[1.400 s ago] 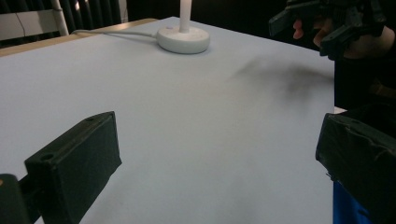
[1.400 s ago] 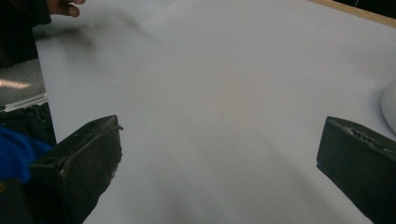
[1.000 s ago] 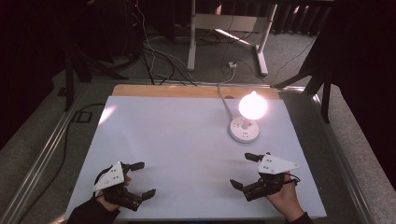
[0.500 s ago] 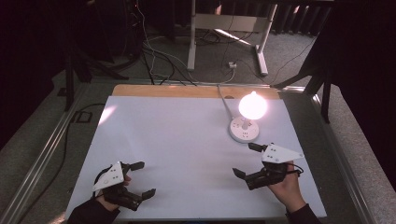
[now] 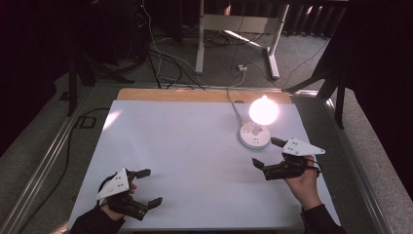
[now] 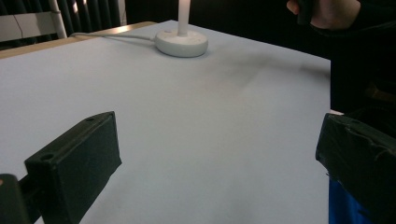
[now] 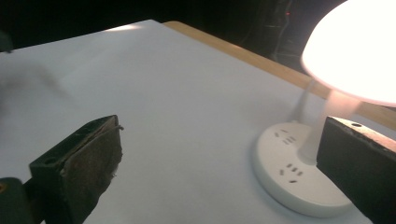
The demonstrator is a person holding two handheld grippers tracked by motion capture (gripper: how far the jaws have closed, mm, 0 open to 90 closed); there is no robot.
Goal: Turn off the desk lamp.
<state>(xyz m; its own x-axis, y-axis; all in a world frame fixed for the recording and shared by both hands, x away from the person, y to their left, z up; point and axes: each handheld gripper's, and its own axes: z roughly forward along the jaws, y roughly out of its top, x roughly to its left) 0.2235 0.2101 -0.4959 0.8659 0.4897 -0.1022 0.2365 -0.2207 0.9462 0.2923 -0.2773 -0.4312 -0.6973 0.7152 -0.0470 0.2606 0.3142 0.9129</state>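
A lit white desk lamp (image 5: 263, 111) stands on a round white base (image 5: 254, 136) with power sockets, at the back right of the white table (image 5: 195, 146). My right gripper (image 5: 267, 152) hovers open just in front of that base, jaws wide apart with nothing between them. In the right gripper view the lamp base (image 7: 299, 172) lies close ahead at the right, under the glowing shade (image 7: 355, 51). My left gripper (image 5: 148, 187) is open near the front left edge, empty. The left gripper view shows the lamp base (image 6: 181, 43) far off across the bare sheet.
The lamp's white cable (image 5: 234, 102) runs back over the wooden table edge (image 5: 195, 95) to the floor. Metal rails (image 5: 44, 165) flank the table. Desk legs (image 5: 199, 39) and loose cables lie on the floor beyond. The other hand (image 6: 327, 11) shows at the top right.
My right gripper has moved forward and to the right, up toward the lamp base. The left gripper has stayed where it was.
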